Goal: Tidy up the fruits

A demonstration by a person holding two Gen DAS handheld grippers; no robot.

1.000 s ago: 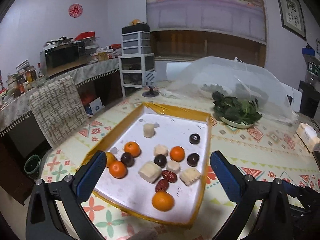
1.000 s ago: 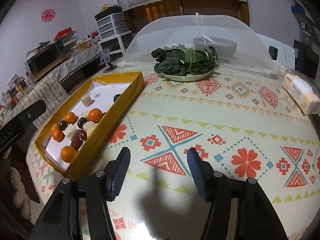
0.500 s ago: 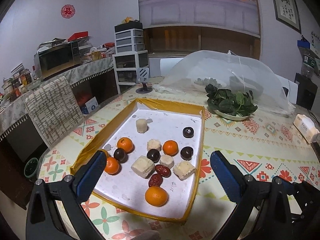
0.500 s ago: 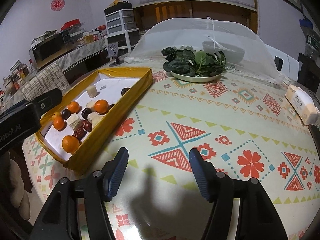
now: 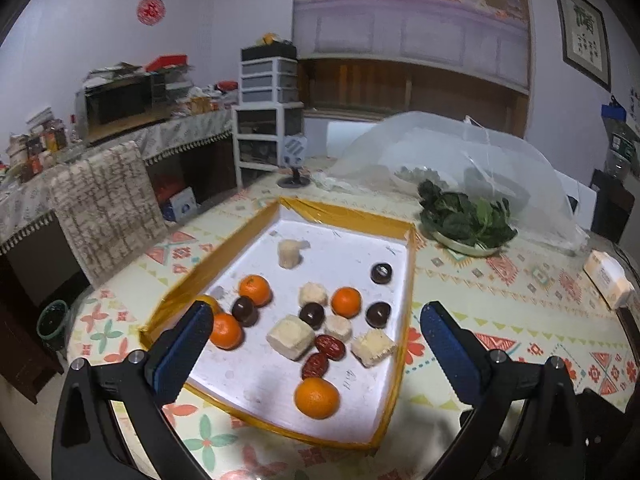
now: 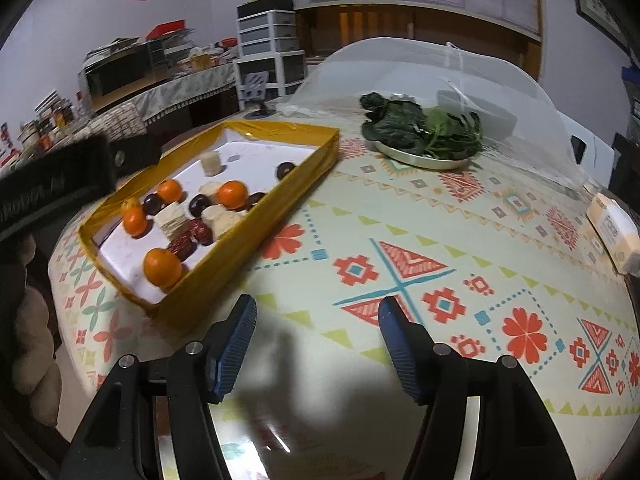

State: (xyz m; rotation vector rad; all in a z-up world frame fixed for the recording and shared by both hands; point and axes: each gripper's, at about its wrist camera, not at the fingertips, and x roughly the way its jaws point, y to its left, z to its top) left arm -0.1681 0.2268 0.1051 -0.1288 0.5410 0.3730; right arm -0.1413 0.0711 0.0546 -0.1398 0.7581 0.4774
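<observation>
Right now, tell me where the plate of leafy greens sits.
The plate of leafy greens sits on the patterned tablecloth beyond the yellow tray's far right corner in the left wrist view, at the near edge of the mesh food cover.

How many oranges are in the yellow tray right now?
5: near edge; left; one half hidden behind the left gripper finger; upper left; middle. None seems hidden.

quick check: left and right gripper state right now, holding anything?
Left gripper: open, nothing held, fingers spread above the near end of the yellow tray.
Right gripper: open, nothing held, over bare tablecloth.
</observation>
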